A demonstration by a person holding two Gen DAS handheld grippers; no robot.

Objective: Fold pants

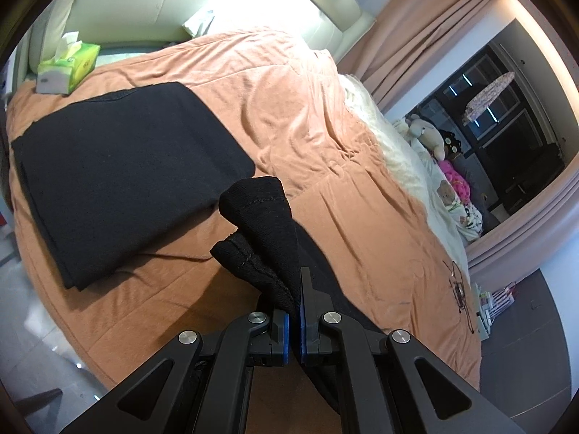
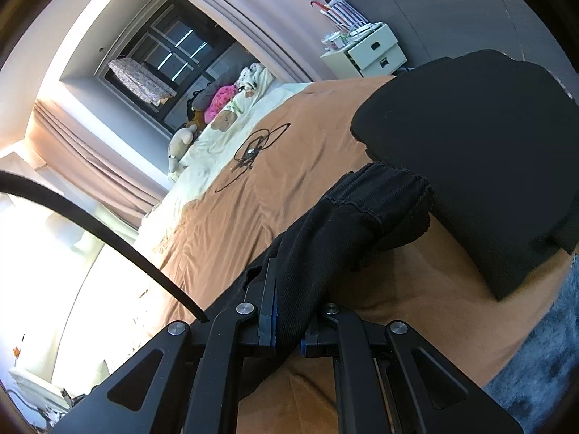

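Pants (image 1: 119,166) on bed (image 1: 307,115), tissue box (image 1: 68,67) behind

- My left two-finger black gripper (image 1: 295,289) has its blue-padded jaws clamped on a bunched edge of the black knit pants (image 1: 260,231), lifted off the bed.
- Ahead and left of the tongs I see more black fabric (image 1: 119,173), folded flat on the orange quilted bedspread (image 1: 289,101).
- Far ahead to the left sits a green-and-white tissue box (image 1: 68,67).
- Off to the right of the tongs, a pile of plush toys (image 1: 439,148) lies by the dark window.
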